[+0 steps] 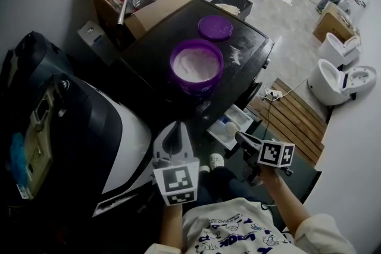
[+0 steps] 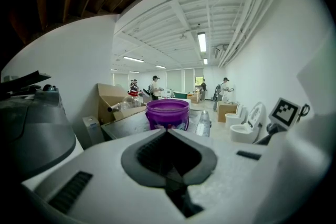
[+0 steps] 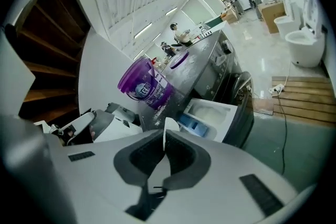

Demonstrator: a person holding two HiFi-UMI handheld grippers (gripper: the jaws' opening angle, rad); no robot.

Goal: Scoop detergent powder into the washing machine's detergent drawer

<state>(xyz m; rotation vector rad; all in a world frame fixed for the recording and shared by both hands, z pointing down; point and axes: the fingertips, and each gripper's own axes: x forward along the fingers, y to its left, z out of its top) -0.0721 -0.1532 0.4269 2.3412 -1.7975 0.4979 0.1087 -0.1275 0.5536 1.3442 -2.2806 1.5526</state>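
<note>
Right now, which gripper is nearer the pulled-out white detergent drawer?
Right. The right gripper, jaws shut on a thin white piece, sits right at the white detergent drawer; the left gripper hangs apart, off to its left.

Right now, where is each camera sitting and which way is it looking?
Head view: on the person's head, looking steeply down at the washing machine; left tongs, right tongs and shirt show.
Left gripper view: rides the left tongs, shut and empty, facing the purple tub.
Right gripper view: rides the right tongs, shut on a white scoop, facing the open drawer.
All three share the tub; head and right views share the drawer.
</note>
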